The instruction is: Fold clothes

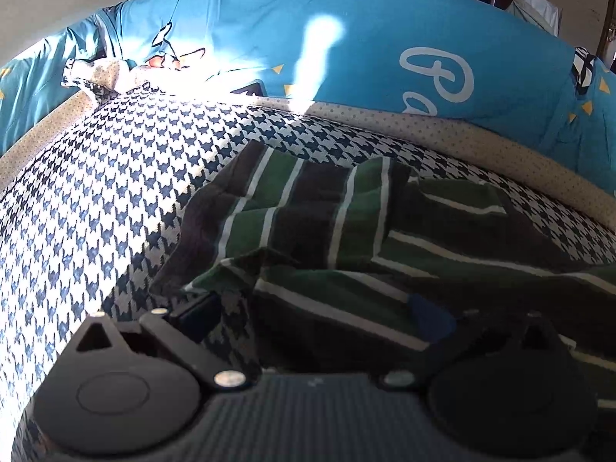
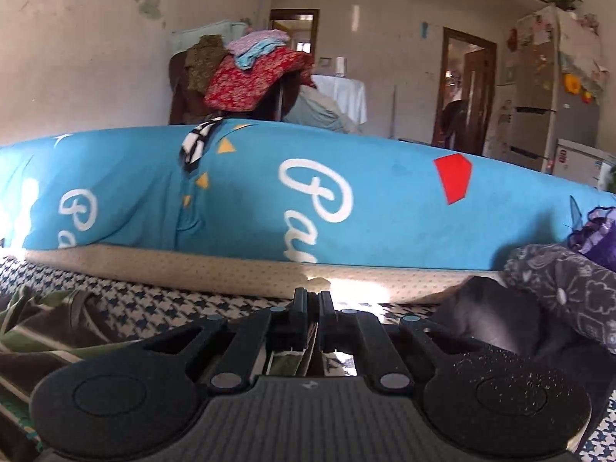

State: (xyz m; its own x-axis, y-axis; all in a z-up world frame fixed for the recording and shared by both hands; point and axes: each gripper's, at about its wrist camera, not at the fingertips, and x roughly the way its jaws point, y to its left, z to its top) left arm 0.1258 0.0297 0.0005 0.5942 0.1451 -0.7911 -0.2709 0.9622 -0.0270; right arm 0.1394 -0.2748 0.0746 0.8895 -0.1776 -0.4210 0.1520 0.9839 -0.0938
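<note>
Two right fingers pinch a fold of the green-striped shirt lying below the blue quilt; the left fingers' opening is hidden by cloth.

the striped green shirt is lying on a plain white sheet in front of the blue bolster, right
Not quite: the sheet is not plain white but a navy-and-white houndstooth, as the left wrist view shows. The striped green shirt does lie on it, in front of the blue bolster.
</note>
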